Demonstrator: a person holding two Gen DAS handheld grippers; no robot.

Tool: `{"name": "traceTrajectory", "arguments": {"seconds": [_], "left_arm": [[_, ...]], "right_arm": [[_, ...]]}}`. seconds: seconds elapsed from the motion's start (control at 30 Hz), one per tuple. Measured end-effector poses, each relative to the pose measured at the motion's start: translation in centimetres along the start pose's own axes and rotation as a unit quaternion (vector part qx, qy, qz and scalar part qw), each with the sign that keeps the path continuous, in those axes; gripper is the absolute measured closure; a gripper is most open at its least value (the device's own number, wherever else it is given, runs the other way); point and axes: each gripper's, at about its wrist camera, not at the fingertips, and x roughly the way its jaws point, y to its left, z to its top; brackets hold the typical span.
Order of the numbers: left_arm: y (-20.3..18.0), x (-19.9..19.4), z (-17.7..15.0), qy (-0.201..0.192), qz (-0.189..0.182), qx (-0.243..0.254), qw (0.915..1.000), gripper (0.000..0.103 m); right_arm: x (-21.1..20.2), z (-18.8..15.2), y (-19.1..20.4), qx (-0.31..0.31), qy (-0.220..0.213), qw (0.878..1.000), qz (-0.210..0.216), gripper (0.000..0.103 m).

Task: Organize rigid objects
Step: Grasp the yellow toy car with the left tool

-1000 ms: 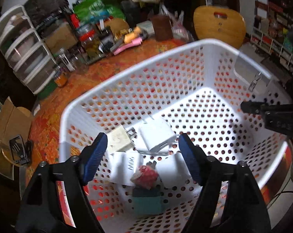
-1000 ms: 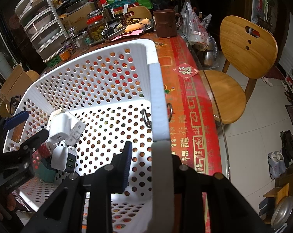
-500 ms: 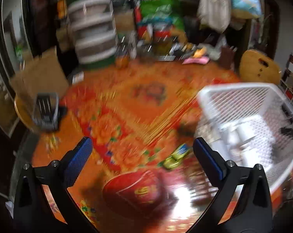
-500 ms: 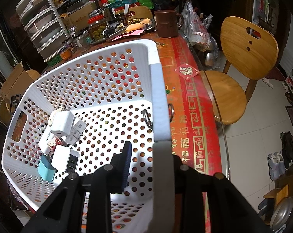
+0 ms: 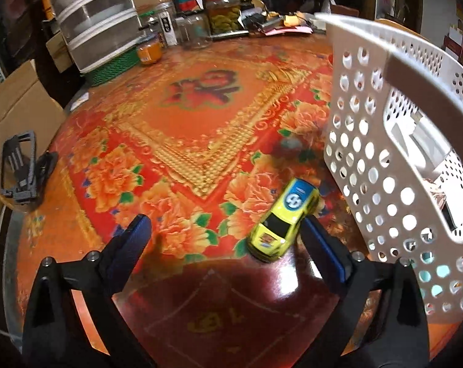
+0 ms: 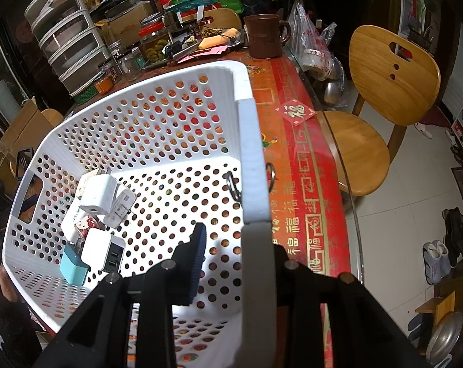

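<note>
Closing but still clear of the small, hard, light toy car [image 5: 282,220], your left gripper [image 5: 228,239] should pinch its smooth sides; your right gripper [image 6: 231,251] clamps the basket [image 6: 252,165] rim.

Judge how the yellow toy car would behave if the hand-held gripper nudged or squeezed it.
The toy car sits on wheels on a glossy tablecloth, so a nudge would probably roll it. It looks rigid, so it likely won't deform. Its smooth, rounded body could slip.

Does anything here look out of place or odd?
The yellow toy car sits alone on the tablecloth outside the white basket, while the chargers already lie inside. The basket also looks tipped: the right claw is clamped on its rim. Nothing looks spilled or broken.
</note>
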Motion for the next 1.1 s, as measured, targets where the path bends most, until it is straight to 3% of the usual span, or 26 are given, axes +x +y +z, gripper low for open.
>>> {"name": "traceTrajectory", "arguments": {"seconds": [0.2,0.53,0.57,0.6,0.67,0.77,0.8,0.83,0.93,1.1], "left_arm": [[0.1,1.2,0.7,0.011,-0.022,-0.021,0.9995,0.041],[-0.8,2.3,2.5,0.008,-0.027,-0.007,0.9996,0.043],[-0.8,2.3,2.5,0.008,-0.031,-0.008,0.9995,0.052],[-0.7,2.3,2.5,0.008,-0.039,-0.009,0.9992,0.069],[-0.6,2.1,2.4,0.011,-0.038,-0.014,0.9991,0.075],[-0.1,1.0,1.9,-0.011,-0.006,-0.015,0.9998,0.075],[0.3,0.2,1.7,-0.027,0.031,-0.02,0.999,0.075],[0.7,-0.4,1.6,-0.035,0.066,-0.028,0.9969,0.075],[2.4,-2.0,1.7,-0.042,0.123,-0.047,0.9905,0.075],[4.3,-4.7,2.0,-0.055,0.187,-0.062,0.9788,0.075]], "right_arm": [[0.0,0.0,0.0,-0.001,0.001,1.0,0.0,0.073],[0.0,0.0,0.0,-0.001,0.001,1.0,0.0,0.073],[0.0,0.0,0.0,-0.001,0.002,1.0,0.0,0.072],[0.0,0.0,0.0,-0.002,0.002,1.0,0.0,0.072],[-0.1,0.1,0.1,-0.003,0.002,1.0,0.0,0.072],[-0.1,0.1,0.1,-0.003,0.002,1.0,0.0,0.072],[-0.1,0.1,0.1,-0.003,0.001,1.0,0.001,0.072],[-0.1,0.1,0.1,-0.003,0.001,1.0,0.001,0.072],[-0.1,0.1,0.1,-0.003,0.001,1.0,0.001,0.072],[-0.1,0.1,0.1,-0.003,0.001,1.0,0.001,0.072]]}}
